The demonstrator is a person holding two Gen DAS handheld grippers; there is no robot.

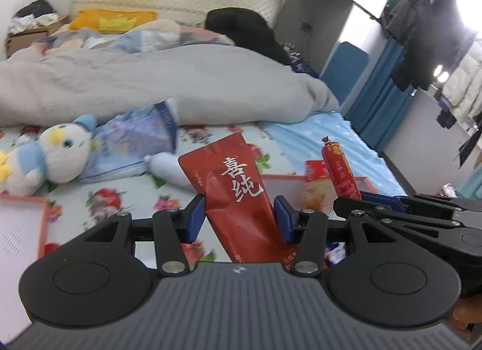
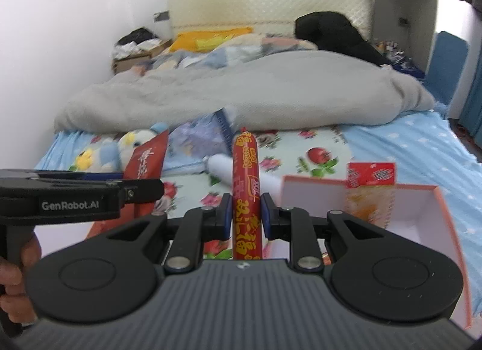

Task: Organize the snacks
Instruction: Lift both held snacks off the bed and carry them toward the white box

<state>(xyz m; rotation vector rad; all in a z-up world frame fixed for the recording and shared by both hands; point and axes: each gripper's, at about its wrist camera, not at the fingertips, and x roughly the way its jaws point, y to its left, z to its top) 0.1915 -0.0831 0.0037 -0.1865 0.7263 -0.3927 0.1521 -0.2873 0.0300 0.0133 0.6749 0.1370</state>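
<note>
Left gripper (image 1: 239,219) is clamped on the red pouch (image 1: 233,190), pads on its two side edges about mid-height, pouch upright and tilted slightly over the bed (image 1: 280,142). Right gripper (image 2: 247,216) is closed narrow around the sausage stick (image 2: 245,187), gripped low on its length, standing vertical.

Handling, my read: the pouch is a soft foil sachet, light, slick film, so an edge pinch can let it fold or slide. Better grip lower, near the seam. The sausage is semi-stiff with a smooth casing; a mid-body grip would reduce swing.

The open white box (image 2: 433,199) with orange rim sits just right of the sausage; a small snack packet (image 2: 370,174) stands inside it. Likely drop target.
</note>
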